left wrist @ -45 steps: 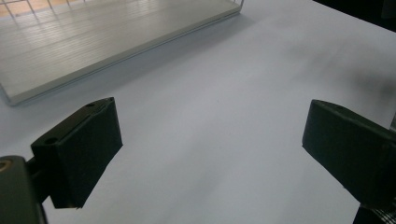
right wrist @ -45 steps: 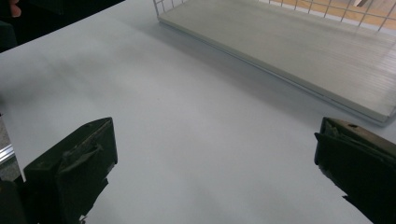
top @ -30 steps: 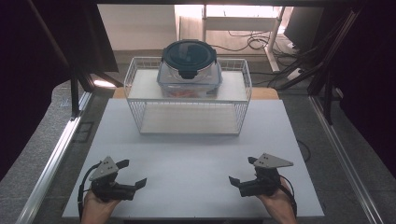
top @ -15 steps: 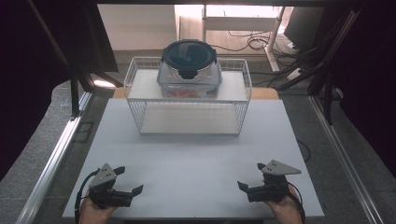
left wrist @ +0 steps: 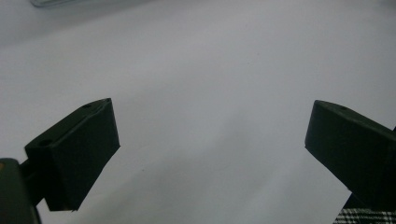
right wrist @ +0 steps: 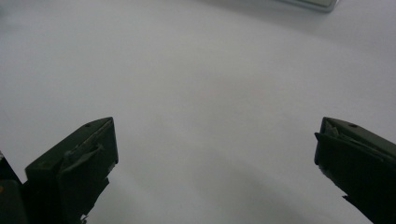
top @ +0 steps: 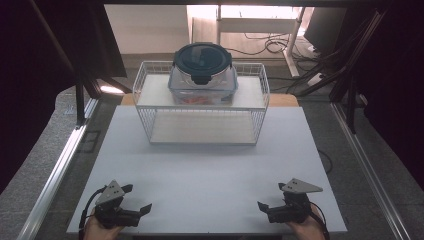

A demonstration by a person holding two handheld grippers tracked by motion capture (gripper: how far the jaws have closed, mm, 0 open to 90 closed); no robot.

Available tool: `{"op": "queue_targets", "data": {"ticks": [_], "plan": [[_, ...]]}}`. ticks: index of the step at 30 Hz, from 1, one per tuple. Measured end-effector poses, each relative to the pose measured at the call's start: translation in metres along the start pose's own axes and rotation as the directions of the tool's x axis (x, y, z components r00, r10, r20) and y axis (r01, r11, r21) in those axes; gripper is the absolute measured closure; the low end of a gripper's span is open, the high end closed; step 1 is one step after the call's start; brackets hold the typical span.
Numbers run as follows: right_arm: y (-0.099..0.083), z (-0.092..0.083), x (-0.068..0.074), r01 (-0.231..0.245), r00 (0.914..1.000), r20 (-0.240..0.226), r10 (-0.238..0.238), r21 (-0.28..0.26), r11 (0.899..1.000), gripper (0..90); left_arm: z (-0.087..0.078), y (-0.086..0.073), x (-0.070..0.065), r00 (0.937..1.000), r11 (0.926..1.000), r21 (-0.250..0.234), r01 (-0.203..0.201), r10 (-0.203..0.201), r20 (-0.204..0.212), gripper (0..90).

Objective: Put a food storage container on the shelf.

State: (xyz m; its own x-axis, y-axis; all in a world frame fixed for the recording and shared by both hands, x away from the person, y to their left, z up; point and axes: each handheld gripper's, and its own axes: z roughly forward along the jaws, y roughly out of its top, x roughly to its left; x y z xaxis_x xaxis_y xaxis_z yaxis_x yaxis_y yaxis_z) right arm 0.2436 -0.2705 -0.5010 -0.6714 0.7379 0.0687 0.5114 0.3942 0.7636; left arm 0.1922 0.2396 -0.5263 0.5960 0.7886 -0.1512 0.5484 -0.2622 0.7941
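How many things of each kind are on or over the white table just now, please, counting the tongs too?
Tongs: 2, the left tongs and the right tongs, both open and empty
Wire rack: 1
Lidded container: 1, on top of the rack
Total: 4

The person's hands [top: 102,231] are cut off by the near edge of the high view, leaving just knuckles behind each gripper. Inside the clear container [top: 202,82] in the far wire basket [top: 147,117], something reddish (too small to identify) lies low. A plaid scrap [left wrist: 364,216] is clipped at the left gripper view's corner.
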Motion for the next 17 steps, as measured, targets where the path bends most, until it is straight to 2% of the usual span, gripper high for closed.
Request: {"op": "queue_targets", "data": {"ticks": [4, 10, 13, 17], "plan": [[-0.004, 0.004, -0.001, 0.002, 1.0000, -0.004, -0.001, 0.039, 0.999, 0.0, 0.004, -0.002, 0.002, 0.9999, 0.9996, 0.027, 0.011, -0.012, 0.005, 2.5], [-0.006, 0.011, 0.002, 0.016, 0.9997, -0.019, -0.014, 0.096, 0.995, 0.0, 0.010, -0.004, 0.001, 0.9999, 0.9971, 0.076, 0.006, -0.007, 0.013, 2.3], [-0.007, 0.013, 0.002, 0.027, 0.9995, -0.020, -0.025, 0.112, 0.993, 0.0, 0.013, -0.005, 0.002, 0.9999, 0.9949, 0.100, 0.007, -0.009, 0.014, 2.2], [-0.008, 0.015, 0.002, 0.021, 0.9996, -0.024, -0.018, 0.128, 0.992, 0.0, 0.014, -0.005, 0.003, 0.9998, 0.9939, 0.109, 0.016, -0.017, 0.012, 2.0]]}}
